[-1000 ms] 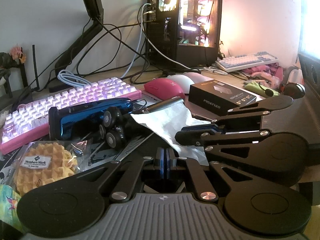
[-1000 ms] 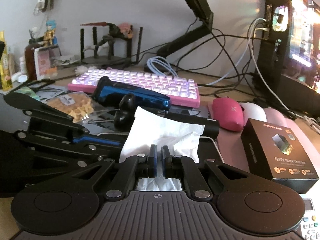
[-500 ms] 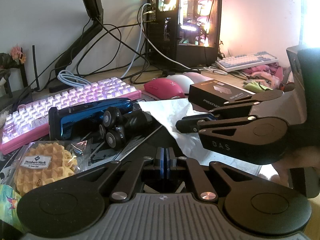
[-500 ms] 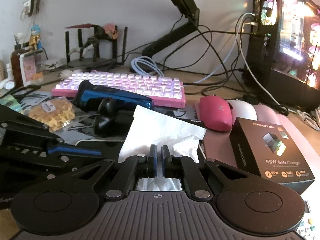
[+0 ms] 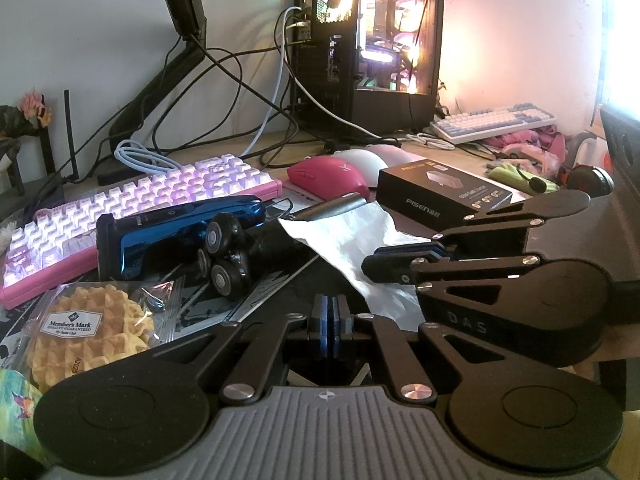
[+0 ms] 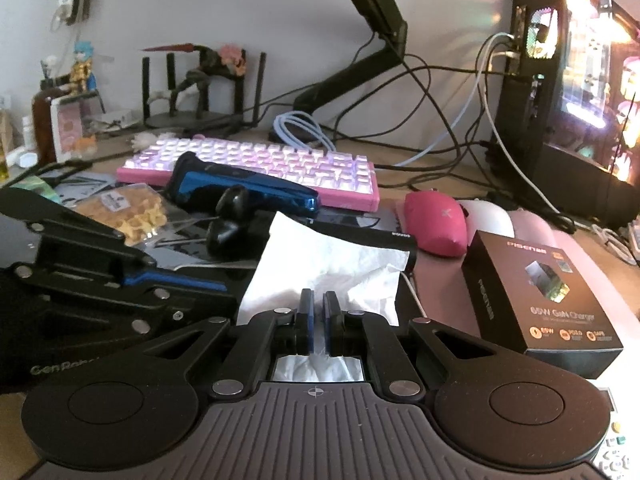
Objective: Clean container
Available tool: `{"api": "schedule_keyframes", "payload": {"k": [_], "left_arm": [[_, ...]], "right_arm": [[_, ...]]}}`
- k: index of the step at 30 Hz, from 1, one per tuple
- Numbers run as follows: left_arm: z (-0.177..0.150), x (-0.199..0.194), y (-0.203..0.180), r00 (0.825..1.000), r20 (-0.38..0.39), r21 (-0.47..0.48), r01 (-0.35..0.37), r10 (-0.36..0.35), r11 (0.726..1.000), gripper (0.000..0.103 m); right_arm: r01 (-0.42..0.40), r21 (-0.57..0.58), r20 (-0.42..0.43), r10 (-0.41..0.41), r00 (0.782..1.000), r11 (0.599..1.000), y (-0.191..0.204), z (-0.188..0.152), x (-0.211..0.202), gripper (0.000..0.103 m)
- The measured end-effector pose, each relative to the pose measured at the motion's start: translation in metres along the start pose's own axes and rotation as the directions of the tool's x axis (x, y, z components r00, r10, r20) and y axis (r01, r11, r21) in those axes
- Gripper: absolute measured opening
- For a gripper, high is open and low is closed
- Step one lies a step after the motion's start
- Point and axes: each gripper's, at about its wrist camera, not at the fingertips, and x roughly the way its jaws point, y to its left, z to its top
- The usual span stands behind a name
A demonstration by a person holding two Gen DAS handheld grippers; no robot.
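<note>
Meanwhile, on a cluttered desk, the right gripper [image 6: 316, 322] pinches a crumpled white tissue [image 6: 328, 264] between its blue pads, the sheet fanning up ahead of the fingers. The left gripper [image 5: 330, 330] holds nothing, its jaws pressed together. Landmark of the scene is a pink backlit keyboard [image 5: 132, 216]: a blue electric shaver [image 5: 180, 236] with three round heads lies just in front of it, a wrapped waffle [image 5: 88, 332] sits nearer the camera than the shaver, and a pink mouse [image 5: 328, 174] rests beside the keyboard's right end. Just right of that mouse stands a black charger box [image 6: 540, 300]. Behind the keyboard, cables trail to a lit computer tower [image 5: 368, 44]. Which item is the container to be cleaned cannot be told.
</note>
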Motion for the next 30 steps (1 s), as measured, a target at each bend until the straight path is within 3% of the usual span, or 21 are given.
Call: {"api": "schedule_keyframes", "payload": {"k": [9, 19, 30], "left_arm": [[0.001, 0.0, -0.001, 1.0, 0.0, 0.002, -0.001, 0.001, 1.0, 0.008], [0.0, 0.0, -0.004, 1.0, 0.0, 0.005, -0.001, 0.001, 1.0, 0.008], [0.0, -0.001, -0.006, 1.0, 0.001, 0.002, 0.001, -0.001, 1.0, 0.008]], "right_arm": [[-0.037, 0.035, 0.0, 0.037, 0.999, 0.999, -0.008, 0.005, 0.0, 0.008], [-0.023, 0.008, 0.001, 0.023, 1.0, 1.0, -0.006, 0.011, 0.021, 0.008], [-0.031, -0.001, 0.0, 0.031, 1.0, 1.0, 0.004, 0.016, 0.019, 0.008]]}}
